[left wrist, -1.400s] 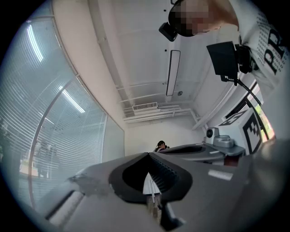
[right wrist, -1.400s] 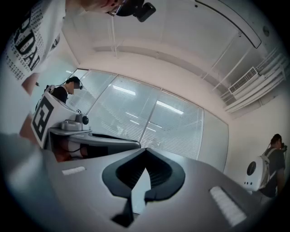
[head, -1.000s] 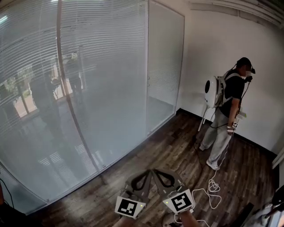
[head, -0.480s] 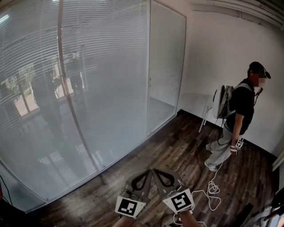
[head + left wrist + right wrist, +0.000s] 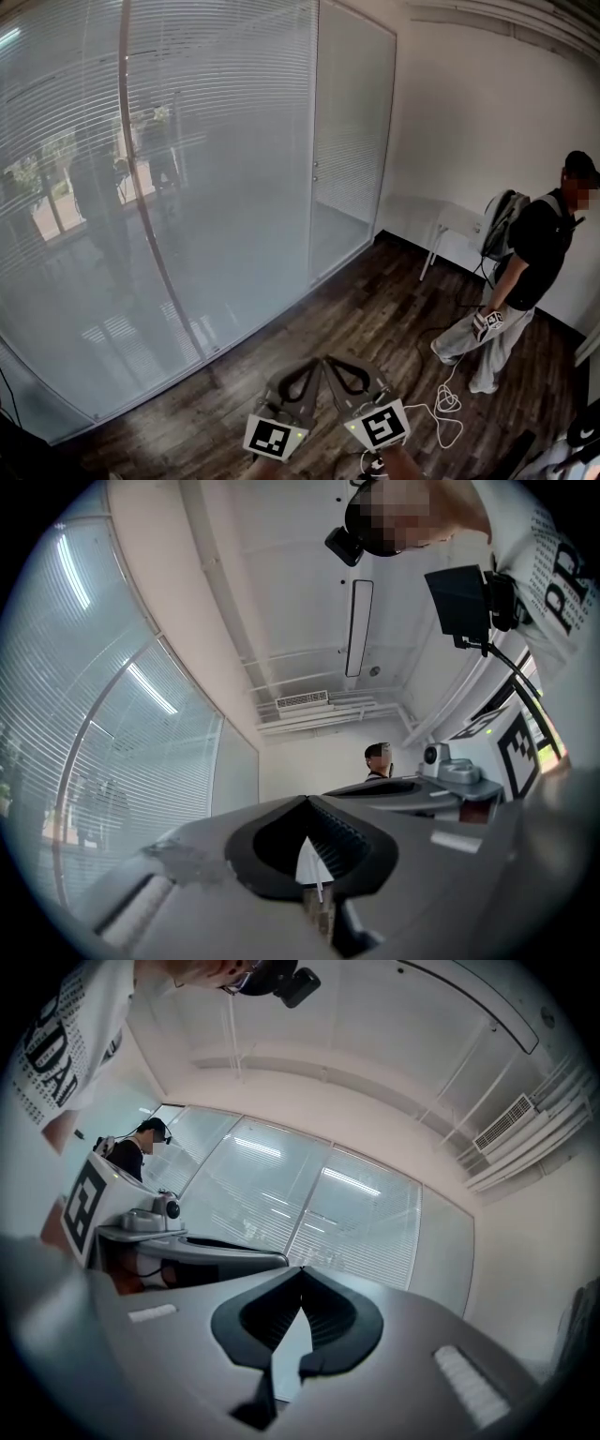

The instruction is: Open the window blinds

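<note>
- Blinds [image 5: 187,141] fill the big window wall on the left of the head view; the thin white slats lie flat and shut, and only dim shapes show through them
- The slats look light and bendy; they would crease or snap if pinched hard, so they are a poor place to grab
- The slats also seem to sit behind glass [image 5: 234,281], which looks smooth and slippery; if so, no jaw can reach them at all
- The best place to hold would be a cord, a rod or a knob; none shows clearly; a small dark spot on the frame [image 5: 314,169] beside the narrow pane may be a knob, but it is too small to tell
- The left gripper [image 5: 312,366] is closed, with its tips pressed together and nothing between them; its own view shows this too [image 5: 307,799]
- The right gripper [image 5: 331,364] is closed and empty as well [image 5: 301,1269]
- Both grippers sit side by side, low and close to the person, with their tips nearly touching each other
- The blinds are ahead and to the left of the grippers, well apart from them; bare wood floor [image 5: 356,319] lies between
- Nothing has been touched yet; the person likely has to walk closer first
- Another person [image 5: 525,272] stands on the right, far from the blinds
</note>
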The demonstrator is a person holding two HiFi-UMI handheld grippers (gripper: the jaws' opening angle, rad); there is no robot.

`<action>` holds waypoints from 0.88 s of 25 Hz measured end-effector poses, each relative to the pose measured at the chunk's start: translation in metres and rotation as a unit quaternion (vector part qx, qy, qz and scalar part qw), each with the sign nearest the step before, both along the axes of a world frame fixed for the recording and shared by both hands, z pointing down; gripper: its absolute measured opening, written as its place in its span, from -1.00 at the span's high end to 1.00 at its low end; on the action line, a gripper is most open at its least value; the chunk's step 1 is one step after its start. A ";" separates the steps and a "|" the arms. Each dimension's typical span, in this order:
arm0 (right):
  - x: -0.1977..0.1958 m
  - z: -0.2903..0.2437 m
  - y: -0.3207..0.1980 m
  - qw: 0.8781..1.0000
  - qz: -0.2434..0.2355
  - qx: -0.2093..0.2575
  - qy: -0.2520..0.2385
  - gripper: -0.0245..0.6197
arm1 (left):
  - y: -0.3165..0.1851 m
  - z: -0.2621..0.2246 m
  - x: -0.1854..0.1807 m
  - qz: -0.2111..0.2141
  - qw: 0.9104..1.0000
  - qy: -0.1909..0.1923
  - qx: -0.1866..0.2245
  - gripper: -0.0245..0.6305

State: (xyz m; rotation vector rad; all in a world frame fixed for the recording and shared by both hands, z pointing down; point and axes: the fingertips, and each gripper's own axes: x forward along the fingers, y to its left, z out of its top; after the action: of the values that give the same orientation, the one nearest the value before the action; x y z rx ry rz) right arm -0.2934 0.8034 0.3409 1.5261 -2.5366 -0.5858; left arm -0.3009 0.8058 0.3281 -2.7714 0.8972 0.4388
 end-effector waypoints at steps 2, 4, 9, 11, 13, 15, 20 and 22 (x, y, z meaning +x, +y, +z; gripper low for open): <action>0.004 0.000 -0.003 1.000 0.000 -0.004 0.009 0.91 | -0.003 0.000 0.004 -0.003 1.000 0.001 -0.004 0.95; 0.007 0.003 -0.006 1.000 -0.001 -0.006 0.012 0.91 | -0.006 0.003 0.007 -0.005 1.000 0.003 -0.007 0.95; 0.008 0.009 -0.017 1.000 -0.006 -0.006 -0.003 0.91 | -0.017 0.009 0.008 -0.005 1.000 0.001 -0.008 0.95; 0.008 0.008 -0.024 1.000 -0.008 -0.009 -0.004 0.91 | -0.023 0.009 0.008 -0.003 1.000 -0.002 -0.012 0.95; 0.010 0.011 -0.033 1.000 -0.007 -0.013 0.001 0.91 | -0.033 0.011 0.010 -0.002 1.000 -0.003 -0.015 0.95; 0.013 0.015 -0.046 1.000 -0.006 -0.016 0.001 0.91 | -0.045 0.014 0.013 0.000 1.000 0.000 -0.019 0.95; 0.022 0.024 -0.079 1.000 0.002 -0.017 0.000 0.91 | -0.078 0.023 0.022 0.012 1.000 0.002 -0.021 0.95; 0.024 0.025 -0.098 1.000 0.005 -0.018 -0.002 0.91 | -0.097 0.024 0.024 0.015 1.000 -0.001 -0.013 0.95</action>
State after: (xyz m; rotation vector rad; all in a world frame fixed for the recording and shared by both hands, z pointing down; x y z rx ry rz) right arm -0.2691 0.7051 0.3662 1.5279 -2.5273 -0.5344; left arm -0.2771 0.7087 0.3517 -2.8110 0.8673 0.4320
